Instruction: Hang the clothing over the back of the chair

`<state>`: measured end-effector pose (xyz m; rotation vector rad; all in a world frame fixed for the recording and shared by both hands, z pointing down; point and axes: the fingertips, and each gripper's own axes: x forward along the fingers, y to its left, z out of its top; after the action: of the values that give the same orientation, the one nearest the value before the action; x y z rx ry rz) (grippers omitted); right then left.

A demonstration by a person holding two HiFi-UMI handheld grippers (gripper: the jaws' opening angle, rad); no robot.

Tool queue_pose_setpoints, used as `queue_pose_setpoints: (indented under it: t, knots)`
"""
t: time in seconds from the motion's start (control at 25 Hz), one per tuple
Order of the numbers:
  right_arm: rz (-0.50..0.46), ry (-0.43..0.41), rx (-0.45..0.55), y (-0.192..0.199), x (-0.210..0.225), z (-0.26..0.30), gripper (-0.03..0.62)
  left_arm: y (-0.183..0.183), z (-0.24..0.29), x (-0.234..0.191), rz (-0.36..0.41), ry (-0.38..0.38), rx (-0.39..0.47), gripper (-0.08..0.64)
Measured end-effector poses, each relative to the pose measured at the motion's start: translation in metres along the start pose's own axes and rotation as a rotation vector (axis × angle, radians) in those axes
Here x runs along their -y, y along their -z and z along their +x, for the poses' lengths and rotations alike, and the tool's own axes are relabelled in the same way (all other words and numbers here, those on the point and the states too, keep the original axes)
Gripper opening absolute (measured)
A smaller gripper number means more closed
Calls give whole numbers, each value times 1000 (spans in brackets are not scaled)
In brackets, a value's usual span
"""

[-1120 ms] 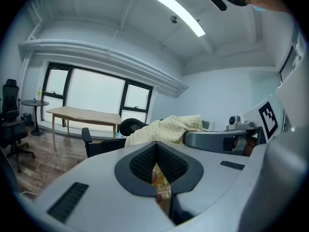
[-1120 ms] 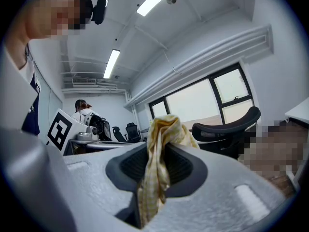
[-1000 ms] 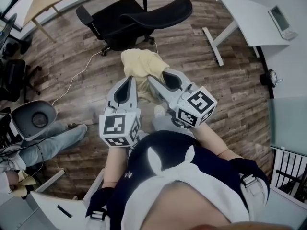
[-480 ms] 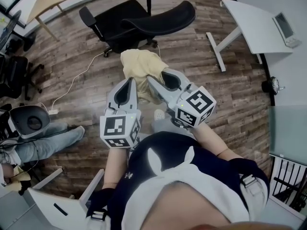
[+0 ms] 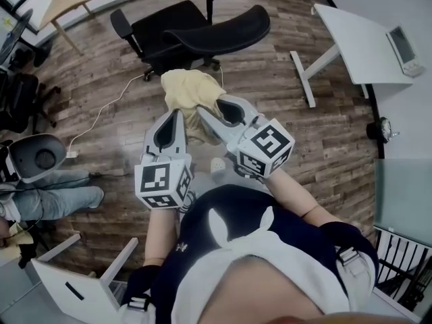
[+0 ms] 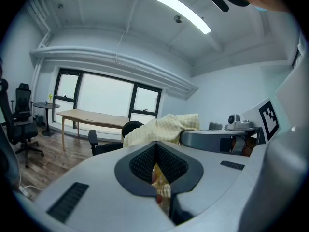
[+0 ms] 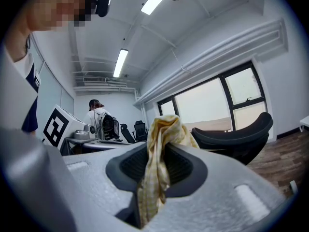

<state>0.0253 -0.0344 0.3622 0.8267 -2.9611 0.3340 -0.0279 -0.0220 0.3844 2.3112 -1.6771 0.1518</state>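
Clamping yellow clothing (image 5: 183, 86), left gripper (image 5: 177, 115) and right gripper (image 5: 204, 112) side by side, both pinched tight on fabric; chair back (image 5: 226, 24) straight ahead beyond bundle, probably nearer right gripper.

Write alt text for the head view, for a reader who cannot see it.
The left gripper and right gripper each clamp a yellow cloth, held above a wood floor before a black chair. A white desk stands at right.

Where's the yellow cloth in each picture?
Head view: yellow cloth upper middle, just below the black chair.
Left gripper view: cloth in the middle, running from between the jaws.
Right gripper view: cloth in the middle, clamped between the jaws.
Shared landmark: the black chair, beyond the cloth everywhere.
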Motion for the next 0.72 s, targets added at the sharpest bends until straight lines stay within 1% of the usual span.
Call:
queue_pose_setpoints:
  t: [0.32,0.72]
  knots:
    - [7,-35,0,1,10,-1,89,0,6,5,-9,-37,1,5]
    - [10,-56,4,-2,16,12,89,-2,14,1,8,-51,-13,5]
